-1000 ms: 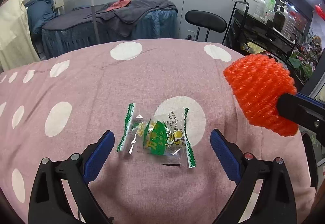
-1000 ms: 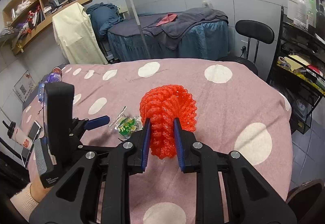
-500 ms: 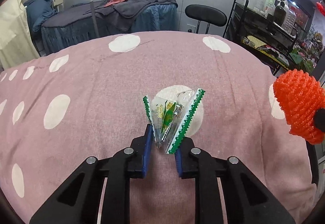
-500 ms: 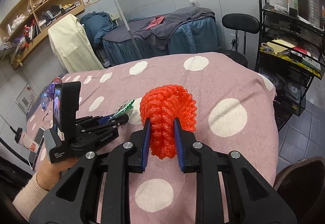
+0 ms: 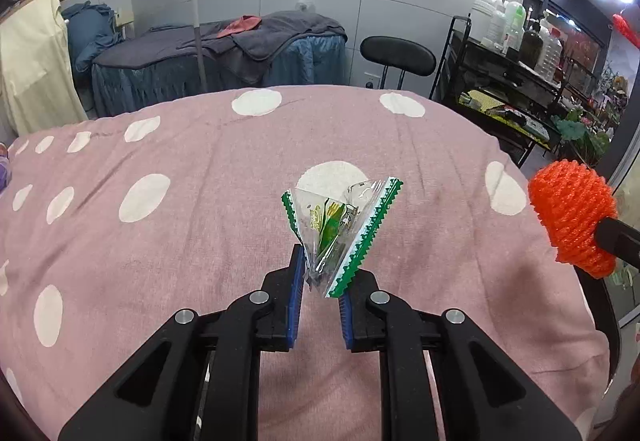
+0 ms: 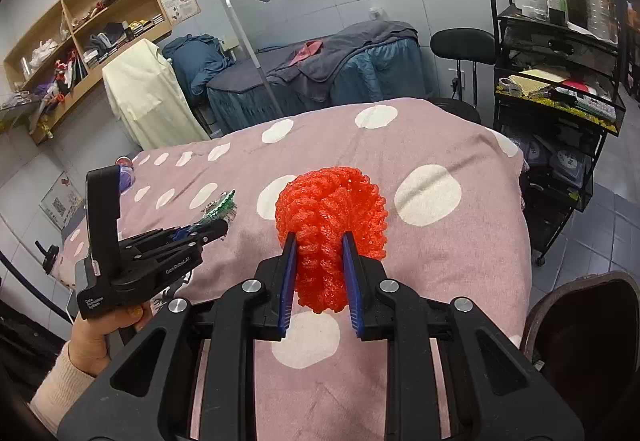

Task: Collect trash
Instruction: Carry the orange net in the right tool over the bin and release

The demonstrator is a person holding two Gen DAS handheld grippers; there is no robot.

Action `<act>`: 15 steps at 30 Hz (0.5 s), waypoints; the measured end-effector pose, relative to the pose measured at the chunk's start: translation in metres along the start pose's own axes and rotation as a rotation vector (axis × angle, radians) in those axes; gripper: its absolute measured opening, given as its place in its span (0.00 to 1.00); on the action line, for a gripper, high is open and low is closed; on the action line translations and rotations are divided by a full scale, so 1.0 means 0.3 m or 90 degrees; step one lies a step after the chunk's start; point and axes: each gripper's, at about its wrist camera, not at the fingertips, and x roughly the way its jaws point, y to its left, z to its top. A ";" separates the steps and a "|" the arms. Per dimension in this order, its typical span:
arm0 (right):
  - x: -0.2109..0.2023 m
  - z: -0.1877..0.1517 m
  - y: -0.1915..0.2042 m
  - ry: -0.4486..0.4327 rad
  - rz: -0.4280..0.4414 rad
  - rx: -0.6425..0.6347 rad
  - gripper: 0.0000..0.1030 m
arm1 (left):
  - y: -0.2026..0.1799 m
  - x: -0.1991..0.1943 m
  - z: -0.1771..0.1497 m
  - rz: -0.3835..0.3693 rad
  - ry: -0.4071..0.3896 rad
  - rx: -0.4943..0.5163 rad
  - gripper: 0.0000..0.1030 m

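My left gripper [image 5: 320,265] is shut on a clear candy wrapper with green serrated edges [image 5: 340,225] and holds it above the pink spotted bed cover [image 5: 180,241]. The wrapper also shows in the right wrist view [image 6: 220,207], at the tip of the left gripper [image 6: 218,229]. My right gripper [image 6: 320,241] is shut on a crumpled red foam net [image 6: 332,213] and holds it above the bed. The red foam net also shows at the right edge of the left wrist view [image 5: 572,217].
A black cart with bottles [image 6: 560,41] stands right of the bed. A black stool [image 5: 396,57] and a massage bed with dark covers [image 5: 224,57] stand behind. A dark round container's rim [image 6: 580,325] shows at the lower right. Small items lie at the bed's left edge [image 6: 126,171].
My left gripper closed on the wrapper that lay flat on the bed and has lifted it. My right gripper has kept hold of the red net and risen away to the right.
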 end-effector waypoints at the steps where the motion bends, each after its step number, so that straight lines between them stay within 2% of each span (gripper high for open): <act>1: -0.012 -0.009 -0.005 -0.001 0.002 0.003 0.22 | -0.004 -0.017 -0.006 -0.005 -0.005 -0.001 0.15; 15: -0.237 -0.147 -0.108 -0.052 -0.038 0.026 0.23 | -0.187 -0.289 -0.126 -0.074 -0.099 0.031 0.15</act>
